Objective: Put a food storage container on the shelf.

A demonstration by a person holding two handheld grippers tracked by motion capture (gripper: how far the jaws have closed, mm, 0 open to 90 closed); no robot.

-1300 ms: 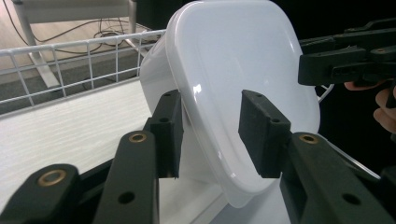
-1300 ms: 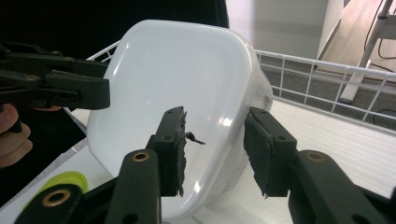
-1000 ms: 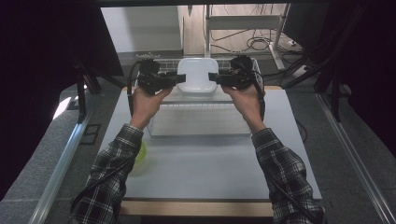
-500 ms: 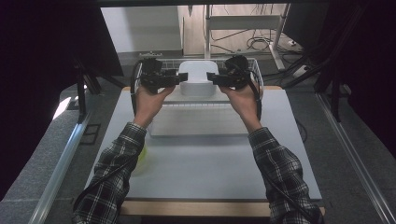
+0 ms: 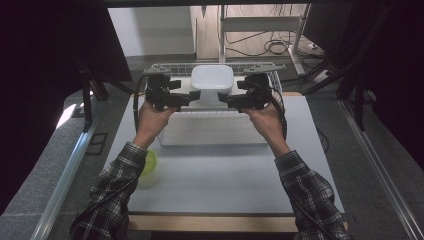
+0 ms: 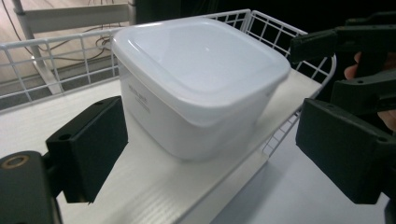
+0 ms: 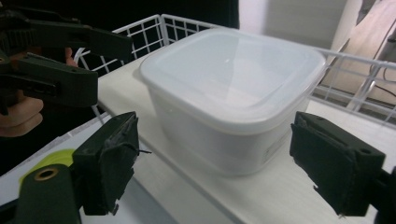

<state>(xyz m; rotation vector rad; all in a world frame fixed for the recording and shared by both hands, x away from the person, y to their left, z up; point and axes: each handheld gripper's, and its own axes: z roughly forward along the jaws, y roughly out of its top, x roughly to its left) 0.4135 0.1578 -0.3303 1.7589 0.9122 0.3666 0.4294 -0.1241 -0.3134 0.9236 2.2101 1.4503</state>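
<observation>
White lidded container (image 5: 212,80) sits in the basket (image 5: 260,67), both grippers' jaws now released, drawn back.

Count: 1 white lidded container (image 5: 212,80), 1 wire basket (image 5: 272,75), 1 yellow-green object (image 5: 148,163) on 1 table (image 5: 220,175), 2 grippers: left (image 5: 196,94), right (image 5: 223,98).

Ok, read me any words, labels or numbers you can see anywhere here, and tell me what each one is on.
Nothing here can be read.
Faint grey print, a few short lines, on the side wall of the white lidded plastic container: too small and blurred to read.
The same sort of faint marking low on its side in the right gripper view: too blurred to read.
</observation>
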